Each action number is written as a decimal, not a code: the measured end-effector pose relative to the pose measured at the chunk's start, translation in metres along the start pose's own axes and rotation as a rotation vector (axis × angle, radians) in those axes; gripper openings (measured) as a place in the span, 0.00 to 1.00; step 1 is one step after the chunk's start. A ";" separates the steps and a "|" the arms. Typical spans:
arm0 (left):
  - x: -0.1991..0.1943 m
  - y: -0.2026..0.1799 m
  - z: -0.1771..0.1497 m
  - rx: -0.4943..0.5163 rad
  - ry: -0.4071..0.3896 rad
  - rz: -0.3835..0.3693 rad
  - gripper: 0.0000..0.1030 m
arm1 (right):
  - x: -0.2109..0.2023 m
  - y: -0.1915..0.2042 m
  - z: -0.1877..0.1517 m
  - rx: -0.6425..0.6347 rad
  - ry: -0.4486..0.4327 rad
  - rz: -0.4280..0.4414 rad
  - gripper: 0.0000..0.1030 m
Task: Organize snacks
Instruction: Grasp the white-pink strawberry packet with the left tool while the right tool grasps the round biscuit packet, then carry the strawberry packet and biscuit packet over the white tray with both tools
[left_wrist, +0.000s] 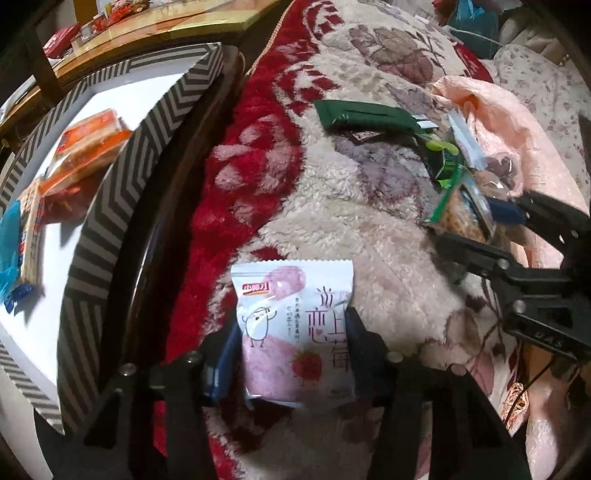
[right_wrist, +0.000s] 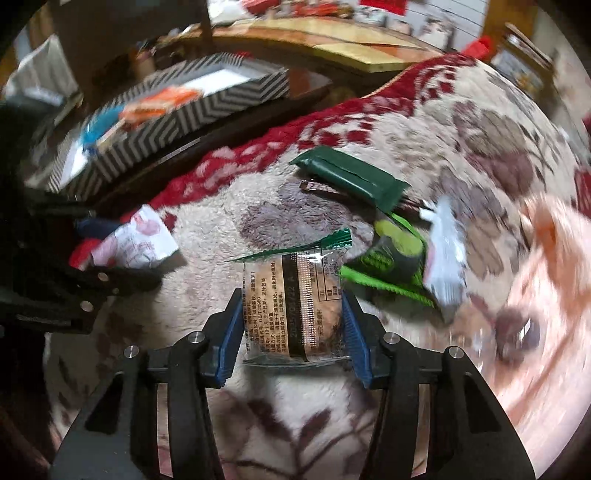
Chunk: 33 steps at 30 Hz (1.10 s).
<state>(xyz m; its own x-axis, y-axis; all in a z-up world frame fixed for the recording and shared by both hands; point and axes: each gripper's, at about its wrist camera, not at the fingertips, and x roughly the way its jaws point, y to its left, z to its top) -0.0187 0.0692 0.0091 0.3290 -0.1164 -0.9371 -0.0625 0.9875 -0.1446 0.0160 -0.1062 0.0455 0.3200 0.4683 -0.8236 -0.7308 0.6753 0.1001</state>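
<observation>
Clamped between the blue pads of the left tool (left_wrist: 291, 343) is a white and pink strawberry snack packet (left_wrist: 295, 332), held over the plush floral blanket (left_wrist: 332, 229). Likewise, a clear-wrapped brown snack with a green serrated edge (right_wrist: 295, 306) is gripped on both sides by the right tool (right_wrist: 293, 321), its pads pressed against the wrapper. Just beyond it, a dark green bar (right_wrist: 351, 179), a bright green packet (right_wrist: 391, 258) and a white wrapper (right_wrist: 443, 243) are seen lying close together on the blanket, though blurred. To the left, a zigzag-patterned box (left_wrist: 110, 199) is seen beside the blanket's red border, with orange packets (left_wrist: 88, 147) and a blue wrapper (left_wrist: 9, 240) inside. A pink plastic bag (left_wrist: 498, 122) lies at the right.
</observation>
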 end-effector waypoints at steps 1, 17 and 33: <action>-0.002 0.001 -0.002 -0.001 -0.006 -0.004 0.54 | -0.004 0.001 -0.002 0.016 -0.011 0.002 0.48; -0.053 -0.002 0.003 0.013 -0.155 0.047 0.54 | -0.035 0.020 -0.014 0.233 -0.119 -0.005 0.48; -0.068 0.031 0.013 -0.052 -0.214 0.087 0.54 | -0.036 0.040 0.008 0.252 -0.115 0.007 0.48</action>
<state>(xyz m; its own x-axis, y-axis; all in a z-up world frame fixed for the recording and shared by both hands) -0.0308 0.1091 0.0727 0.5123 0.0000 -0.8588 -0.1464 0.9853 -0.0874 -0.0199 -0.0920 0.0833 0.3921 0.5257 -0.7549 -0.5650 0.7852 0.2534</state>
